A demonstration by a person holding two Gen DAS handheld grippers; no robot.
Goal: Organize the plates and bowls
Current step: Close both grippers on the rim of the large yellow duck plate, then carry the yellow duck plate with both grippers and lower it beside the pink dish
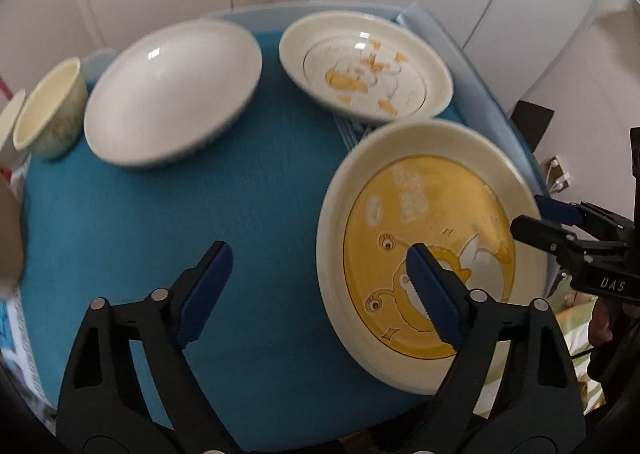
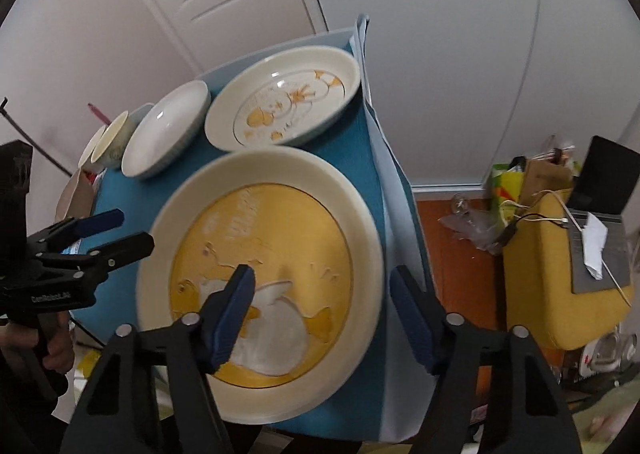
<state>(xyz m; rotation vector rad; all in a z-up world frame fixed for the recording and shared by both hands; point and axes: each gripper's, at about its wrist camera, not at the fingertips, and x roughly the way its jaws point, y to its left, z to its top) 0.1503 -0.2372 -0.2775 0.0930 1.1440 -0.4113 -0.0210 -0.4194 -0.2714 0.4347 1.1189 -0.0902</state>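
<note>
Yellow plate (image 2: 264, 270) at the table's (image 1: 160, 254) near right: glazed, stiff, slippery, breakable; I would pinch its raised rim, which my wide-open right gripper (image 2: 320, 314) straddles; left gripper (image 1: 320, 294) gapes, empty.

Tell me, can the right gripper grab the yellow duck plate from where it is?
Probably yes. The right gripper is open, with the near rim of the yellow duck plate between its fingers, and nothing blocks it.
</note>
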